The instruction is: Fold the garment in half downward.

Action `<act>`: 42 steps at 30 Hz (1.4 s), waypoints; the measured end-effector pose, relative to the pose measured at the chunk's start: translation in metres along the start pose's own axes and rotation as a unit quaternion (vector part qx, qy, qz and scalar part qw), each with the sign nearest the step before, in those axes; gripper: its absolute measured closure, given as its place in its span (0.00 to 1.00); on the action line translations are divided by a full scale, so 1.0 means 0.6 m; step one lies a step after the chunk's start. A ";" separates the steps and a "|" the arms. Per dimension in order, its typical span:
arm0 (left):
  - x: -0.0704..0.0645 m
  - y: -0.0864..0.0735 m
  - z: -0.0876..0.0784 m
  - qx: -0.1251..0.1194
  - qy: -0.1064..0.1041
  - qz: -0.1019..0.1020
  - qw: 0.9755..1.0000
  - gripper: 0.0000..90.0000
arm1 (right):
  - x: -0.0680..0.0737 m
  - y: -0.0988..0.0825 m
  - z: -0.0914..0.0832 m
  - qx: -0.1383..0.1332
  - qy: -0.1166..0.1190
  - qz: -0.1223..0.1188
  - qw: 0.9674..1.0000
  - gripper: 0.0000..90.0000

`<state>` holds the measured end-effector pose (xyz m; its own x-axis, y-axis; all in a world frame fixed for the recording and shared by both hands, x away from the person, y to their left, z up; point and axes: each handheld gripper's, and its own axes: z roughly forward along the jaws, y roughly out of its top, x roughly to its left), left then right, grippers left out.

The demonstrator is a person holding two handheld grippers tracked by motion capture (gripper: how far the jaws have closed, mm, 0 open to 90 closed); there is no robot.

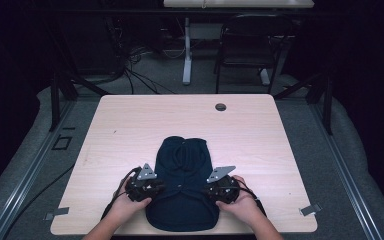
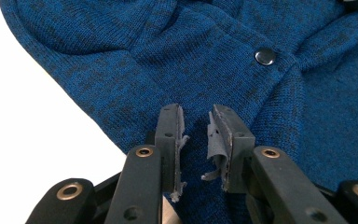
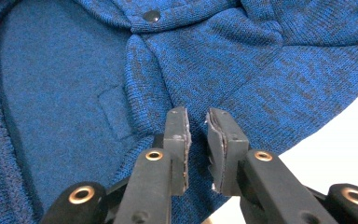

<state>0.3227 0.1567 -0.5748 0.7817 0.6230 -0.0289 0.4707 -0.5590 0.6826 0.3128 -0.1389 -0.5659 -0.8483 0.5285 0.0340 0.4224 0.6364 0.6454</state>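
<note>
Blue knit garment (image 1: 182,187) flat at near table (image 1: 130,120) edge, hood away. Left gripper (image 2: 196,126) and right gripper (image 3: 197,122) at either side, jaws slightly apart, nothing pinched. Advisable: nip one fabric layer per side, lift evenly. No containers present.

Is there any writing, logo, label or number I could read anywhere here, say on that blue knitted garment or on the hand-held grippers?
None: no readable text in any view.
Blue knitted garment: plain knit, no label or logo in sight.
Its metal snap button: smooth, no lettering can be made out.
Left hand-held gripper and right hand-held gripper: black jaws with brass rivets, no markings.
Table: bare wood, no stickers with print.
</note>
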 end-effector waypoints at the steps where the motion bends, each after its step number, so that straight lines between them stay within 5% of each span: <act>1: 0.001 0.000 0.000 -0.001 -0.002 -0.005 1.000 0.81 | -0.001 0.000 0.000 0.001 0.001 0.002 1.000 0.85; 9: 0.011 0.001 -0.002 -0.011 -0.015 -0.030 0.999 0.78 | -0.004 0.003 -0.004 0.000 -0.004 0.005 1.000 0.78; 16: 0.038 0.024 -0.009 -0.008 -0.009 -0.032 0.999 0.74 | -0.012 0.026 -0.016 0.008 -0.020 -0.018 1.000 0.76; 25: 0.081 0.103 -0.011 -0.008 -0.006 -0.017 1.000 0.76 | -0.064 0.090 -0.025 0.027 -0.027 -0.019 0.999 0.81; 34: 0.121 0.130 0.018 0.000 -0.006 -0.023 1.000 0.77 | -0.116 0.140 -0.013 0.041 -0.037 -0.019 0.998 0.81; 42: 0.148 0.162 0.027 0.010 0.008 -0.010 1.000 0.78 | -0.151 0.171 0.003 0.061 -0.053 -0.037 0.996 0.80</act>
<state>0.4445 0.1490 -0.5231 0.7663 0.6418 -0.0307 0.4936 -0.5575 0.6675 0.4336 -0.1206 -0.5042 -0.8428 0.5296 -0.0962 0.4006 0.7366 0.5449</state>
